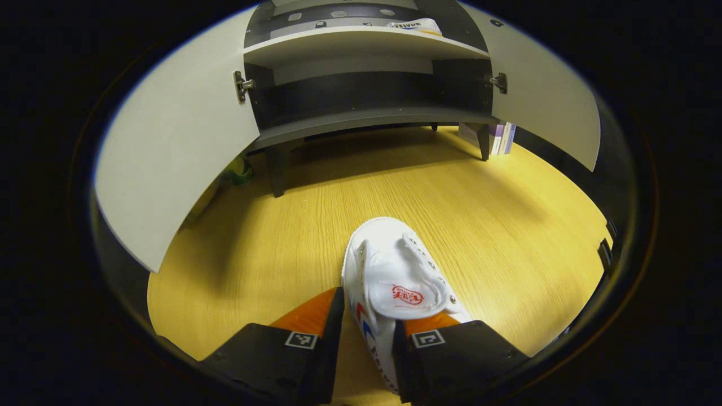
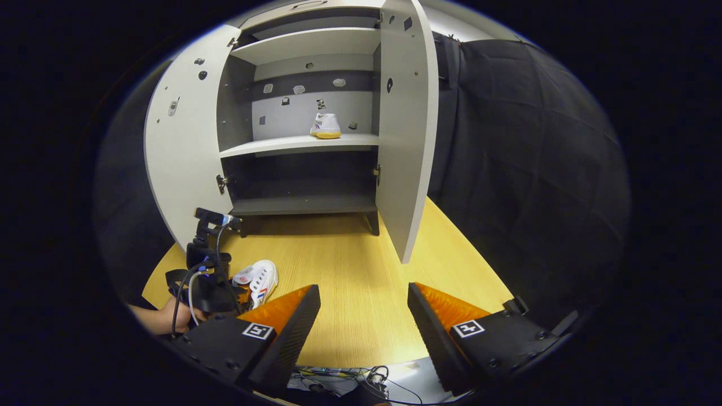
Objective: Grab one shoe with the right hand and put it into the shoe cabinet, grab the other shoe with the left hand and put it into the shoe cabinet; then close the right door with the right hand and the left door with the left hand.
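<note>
A white shoe (image 1: 395, 270) with a red logo on its tongue lies on the wooden table (image 1: 479, 225), toe toward the cabinet. My left gripper (image 1: 369, 304) is shut on its heel end, one finger outside the side wall and the other at the opening. From the right gripper view that shoe (image 2: 262, 281) sits beside the left gripper (image 2: 211, 287) and the hand holding it. The second white shoe (image 2: 326, 126) stands on the cabinet's middle shelf (image 2: 299, 144). My right gripper (image 2: 364, 293) is open above the table, nothing between its fingers. Both cabinet doors (image 2: 406, 141) (image 2: 180, 141) stand wide open.
The cabinet's lower shelf (image 1: 366, 115) holds nothing I can see. Some small boxes (image 1: 502, 138) stand by its right leg, and a green object (image 1: 240, 169) sits behind the left door (image 1: 175, 152). Cables (image 2: 350, 378) lie at the table's near edge. Black cloth (image 2: 519, 169) hangs on the right.
</note>
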